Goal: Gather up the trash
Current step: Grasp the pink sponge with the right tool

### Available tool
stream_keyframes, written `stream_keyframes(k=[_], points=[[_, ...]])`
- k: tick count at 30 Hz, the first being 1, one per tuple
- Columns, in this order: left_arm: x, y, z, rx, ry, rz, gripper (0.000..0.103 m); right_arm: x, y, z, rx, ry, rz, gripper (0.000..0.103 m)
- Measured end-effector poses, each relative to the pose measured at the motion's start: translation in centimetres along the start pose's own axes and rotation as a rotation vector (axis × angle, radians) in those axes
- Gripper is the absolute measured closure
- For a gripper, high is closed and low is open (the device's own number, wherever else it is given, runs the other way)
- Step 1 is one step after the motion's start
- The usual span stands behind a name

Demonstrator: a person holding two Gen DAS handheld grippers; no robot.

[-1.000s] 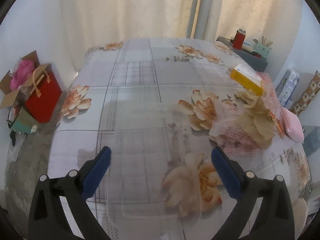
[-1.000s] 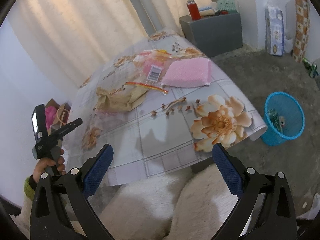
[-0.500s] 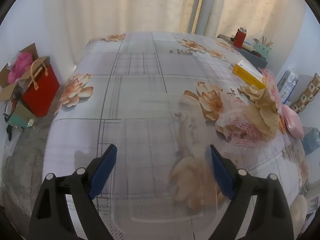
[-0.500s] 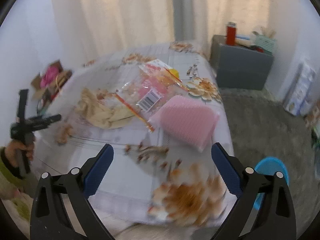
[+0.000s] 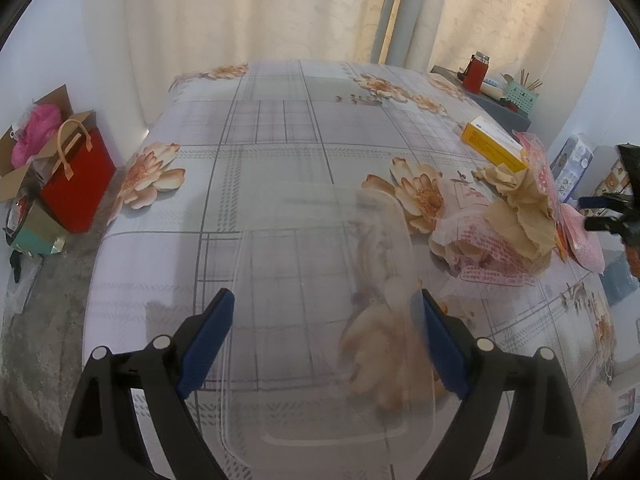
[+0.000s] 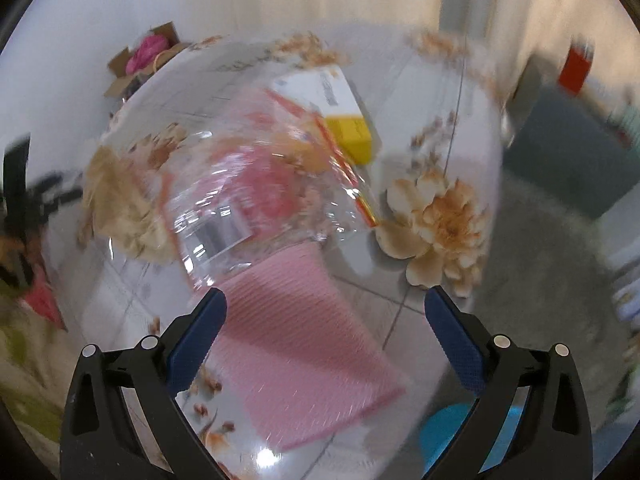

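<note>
A clear plastic lid (image 5: 328,312) lies on the flowered tablecloth between the fingers of my left gripper (image 5: 326,332), whose jaws stand just outside its two edges without visibly pressing. Further right lie crumpled brown paper (image 5: 516,216), a clear printed wrapper (image 5: 472,240) and a yellow box (image 5: 492,144). In the blurred right wrist view my right gripper (image 6: 326,328) is open and empty above a pink bubble mailer (image 6: 296,356). Beyond it lie a clear wrapper (image 6: 256,196), the brown paper (image 6: 120,208) and the yellow box (image 6: 340,116).
A blue waste basket (image 6: 452,432) shows low beyond the table edge in the right wrist view. A red gift bag (image 5: 76,176) and a cardboard box (image 5: 32,140) stand on the floor at left. A grey cabinet (image 5: 500,104) with a red can stands at back right.
My left gripper has narrowed around the clear lid and moved forward over it. My right gripper has swung from the floor side to over the pink mailer and trash pile.
</note>
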State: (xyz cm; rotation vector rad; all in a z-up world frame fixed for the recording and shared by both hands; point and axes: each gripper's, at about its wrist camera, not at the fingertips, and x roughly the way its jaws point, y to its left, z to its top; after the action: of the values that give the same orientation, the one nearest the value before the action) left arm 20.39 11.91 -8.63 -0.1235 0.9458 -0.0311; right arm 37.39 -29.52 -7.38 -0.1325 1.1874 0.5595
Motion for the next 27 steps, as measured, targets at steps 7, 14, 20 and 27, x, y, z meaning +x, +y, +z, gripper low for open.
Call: stream_keyframes(k=[7,14,20,27], points=[[0.1,0.0,0.1,0.000,0.013,-0.004,0.016,0.0,-3.5,-2.1,0.235,-0.042,0.224,0.007],[0.1,0.0,0.0,0.003,0.014,-0.012,0.016,-1.1,1.4,-5.3,0.147,0.027,0.149,0.007],[0.1,-0.1,-0.1,-0.001,0.008,-0.008,0.016,-0.5,5.1,-6.0,0.145,0.071,-0.069,0.007],[0.0,0.2,0.0,-0.014,-0.013,-0.024,0.017,1.1,8.3,-5.6,0.135,0.088,-0.281,0.021]])
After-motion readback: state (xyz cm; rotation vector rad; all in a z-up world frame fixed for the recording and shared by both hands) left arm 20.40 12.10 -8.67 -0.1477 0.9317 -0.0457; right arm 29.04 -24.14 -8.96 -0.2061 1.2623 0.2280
